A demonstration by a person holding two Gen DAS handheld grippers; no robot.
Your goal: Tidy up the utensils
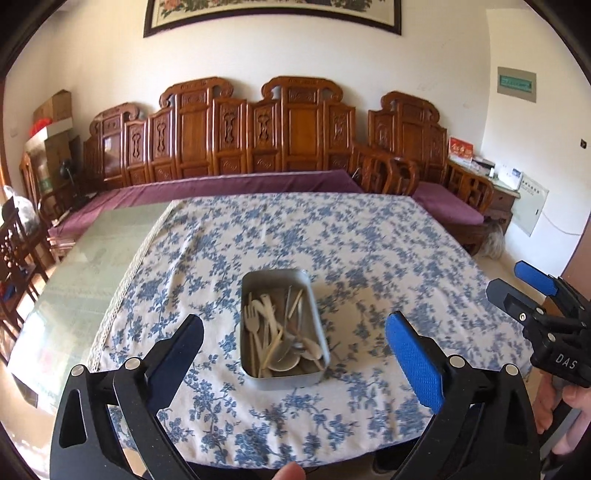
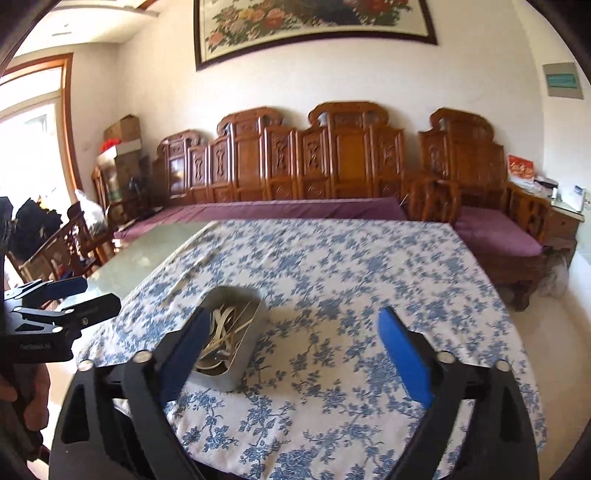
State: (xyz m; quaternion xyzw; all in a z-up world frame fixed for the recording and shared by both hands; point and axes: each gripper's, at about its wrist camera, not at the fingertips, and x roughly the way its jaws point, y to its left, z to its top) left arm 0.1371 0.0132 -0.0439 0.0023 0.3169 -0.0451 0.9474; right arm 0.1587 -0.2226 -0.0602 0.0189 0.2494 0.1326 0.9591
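**Both claws spread wide, tin of utensils waiting on the cloth**

We open on the metal tin [image 1: 282,328], a rounded rectangular box sitting on the blue-flowered tablecloth [image 1: 369,236], and it is packed: pale utensils [image 1: 275,332] lie jumbled inside, a fork, several spoons and some thin sticks crossing one another. In the left wrist view the tin lies straight ahead of our left gripper [image 1: 293,341], framed between its two fingers and just beyond their tips. That claw is released, its blue pads spread well apart, nothing between them.

Over to our right gripper [image 2: 295,328]: also released, fingers wide, gripping nothing. From here the tin [image 2: 231,338] sits ahead and to the left, partly hidden behind the left finger, with a few utensils [image 2: 225,325] showing above its rim. Straight ahead of this claw we see only patterned cloth.

Each claw catches the other at the frame's edge: the right one far to the right of the left claw, the left one far to the left of the right claw, both off the tin.

Beyond the cloth, to the left, the bare glass tabletop [image 1: 85,266] shows. Farther ahead a carved wooden bench [image 1: 258,140] with purple cushions runs along the wall, and a framed flower picture [image 2: 314,26] hangs above it.
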